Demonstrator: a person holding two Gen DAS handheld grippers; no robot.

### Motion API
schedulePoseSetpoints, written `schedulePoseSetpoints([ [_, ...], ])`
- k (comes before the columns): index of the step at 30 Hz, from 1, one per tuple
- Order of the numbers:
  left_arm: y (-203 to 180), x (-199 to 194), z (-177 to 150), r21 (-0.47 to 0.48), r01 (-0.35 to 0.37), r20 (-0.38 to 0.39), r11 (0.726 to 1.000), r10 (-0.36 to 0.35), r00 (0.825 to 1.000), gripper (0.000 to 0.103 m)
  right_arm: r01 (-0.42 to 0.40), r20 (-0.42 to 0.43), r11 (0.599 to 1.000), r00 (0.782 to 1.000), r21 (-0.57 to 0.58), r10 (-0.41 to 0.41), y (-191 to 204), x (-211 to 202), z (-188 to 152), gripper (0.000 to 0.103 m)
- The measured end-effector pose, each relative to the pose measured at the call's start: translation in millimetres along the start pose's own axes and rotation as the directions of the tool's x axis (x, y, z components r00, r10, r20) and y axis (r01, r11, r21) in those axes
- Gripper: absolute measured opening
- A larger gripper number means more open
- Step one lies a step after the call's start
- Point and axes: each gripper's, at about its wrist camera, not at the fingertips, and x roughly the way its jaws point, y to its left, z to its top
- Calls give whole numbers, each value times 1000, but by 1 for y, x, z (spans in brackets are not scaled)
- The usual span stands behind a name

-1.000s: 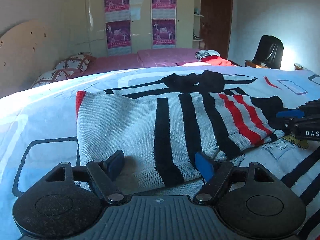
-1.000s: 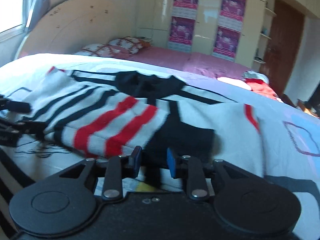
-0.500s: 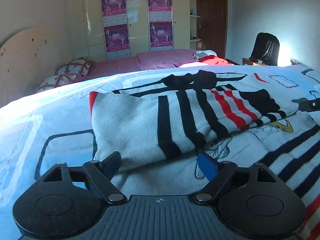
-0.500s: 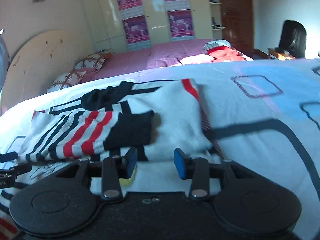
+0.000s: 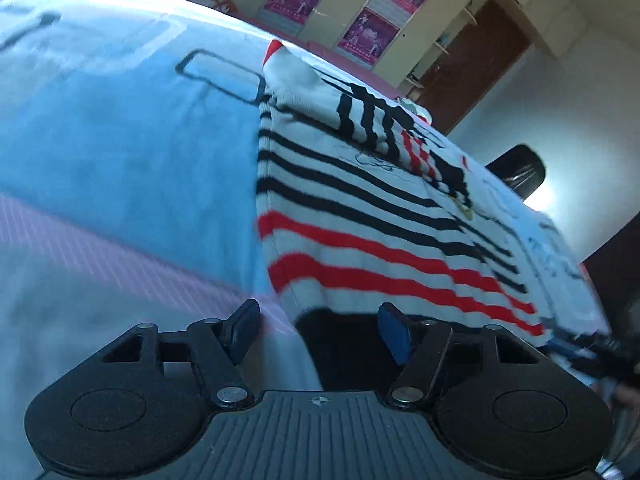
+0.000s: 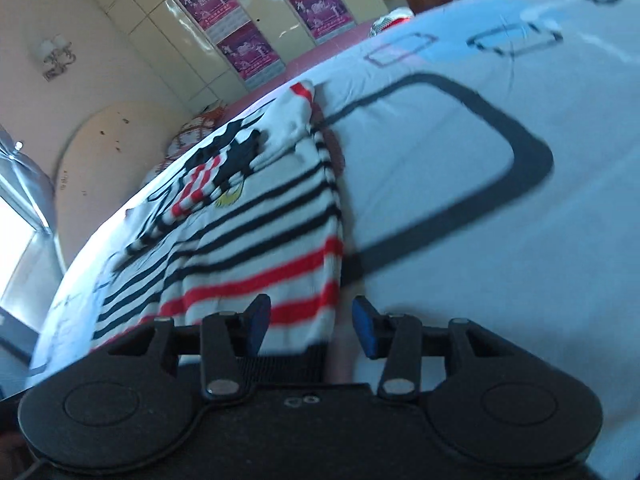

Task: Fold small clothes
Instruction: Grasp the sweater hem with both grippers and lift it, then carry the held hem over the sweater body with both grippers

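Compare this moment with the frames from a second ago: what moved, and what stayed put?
Both grippers, left gripper and right gripper, pulled back from the folded sleeves to the sweater's red-striped bottom hem, one at each corner, cameras tilted. Both remain open, gripping nothing. The sweater stays on the bedsheet, sleeves folded in.

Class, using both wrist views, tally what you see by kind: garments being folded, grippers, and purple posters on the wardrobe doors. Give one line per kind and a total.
Striped sweater: 1
Grippers: 2 (left gripper, right gripper)
Purple posters: 4 (one at)
Total: 7
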Motion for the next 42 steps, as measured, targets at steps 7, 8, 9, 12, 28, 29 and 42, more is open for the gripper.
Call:
schedulePoseSetpoints([
  [7, -6, -5, -43, -171, 130, -11, 977, -134, 991, 64, -195, -71, 962, 975, 190, 212, -31, -14, -39, 43],
  [8, -9, -5, -48, -169, 129, -1, 977, -131, 991, 64, -211, -72, 957, 971, 201, 229, -33, -13, -40, 42],
  [9, -10, -4, -50, -166, 129, 7, 978, -130, 992, 64, -226, -73, 952, 967, 204, 245, -33, -11, -39, 41],
  [12, -6, 3, -49, -238, 164, 31, 957, -161, 986, 52, -251, -92, 945, 957, 211, 275, -34, -2, -36, 32],
  [28, -5, 22, -39, -218, 219, 140, 951, -191, 971, 4, -265, -102, 962, 957, 74, 271, -14, 6, -20, 6],
  [29, -4, 14, -39, -224, 228, 172, 947, -192, 966, 3, -292, -80, 955, 952, 53, 296, -10, -3, -17, 6],
  [42, 1, 10, -37, -255, 205, 199, 945, -157, 967, 3, -239, -43, 971, 970, 7, 239, -5, -25, -13, 6],
])
